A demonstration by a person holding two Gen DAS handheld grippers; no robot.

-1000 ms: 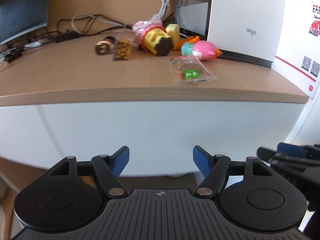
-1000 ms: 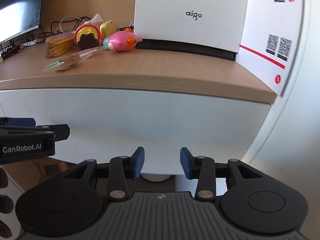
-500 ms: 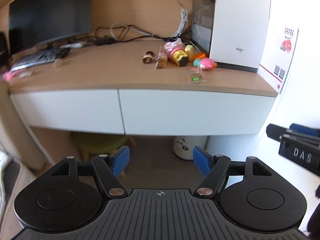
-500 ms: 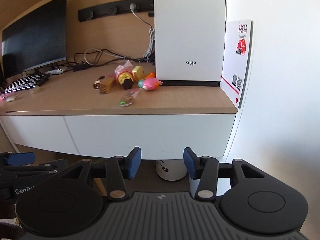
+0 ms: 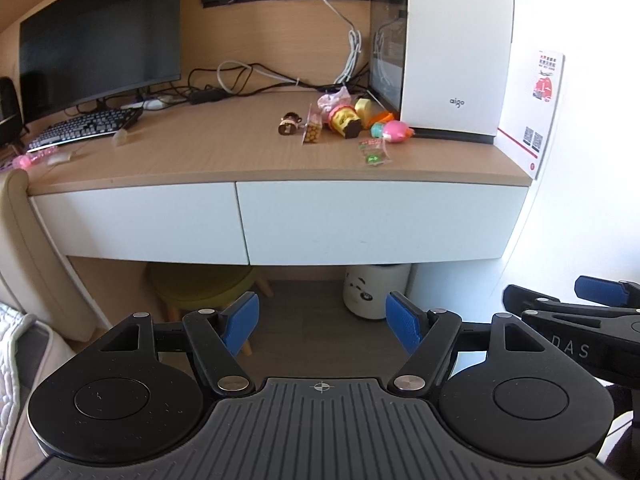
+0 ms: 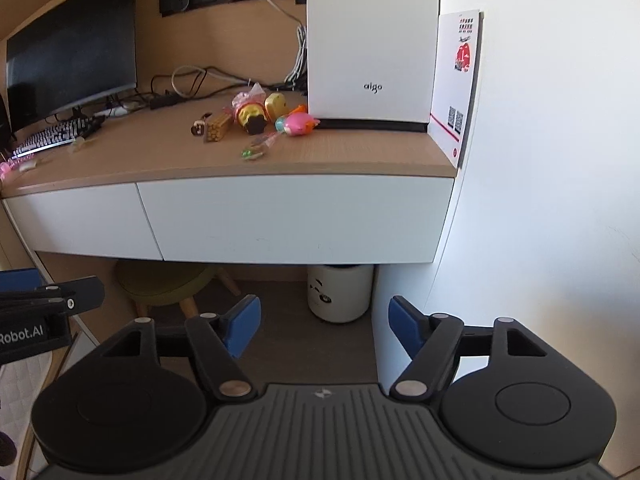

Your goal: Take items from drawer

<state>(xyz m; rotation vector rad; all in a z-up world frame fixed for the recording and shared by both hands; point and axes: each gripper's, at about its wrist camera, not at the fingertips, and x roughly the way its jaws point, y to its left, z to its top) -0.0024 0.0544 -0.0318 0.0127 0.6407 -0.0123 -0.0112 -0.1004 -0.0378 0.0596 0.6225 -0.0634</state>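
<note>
The desk's two white drawers stand closed: the right drawer and the left drawer. On the desktop above lie a pink round toy, a green-labelled snack packet, a yellow and brown toy, a biscuit packet and a small brown toy. My left gripper is open and holds nothing, well back from the drawers. My right gripper hangs beside it, its jaws opening with nothing between them.
A white computer case stands at the desk's right end, a monitor and keyboard at the left. Under the desk are a white bin and a green stool. A white wall runs along the right.
Both grippers have drawn back and up from the drawer front, so the whole desk shows. The right gripper's jaws have spread wider; the left's are unchanged.
</note>
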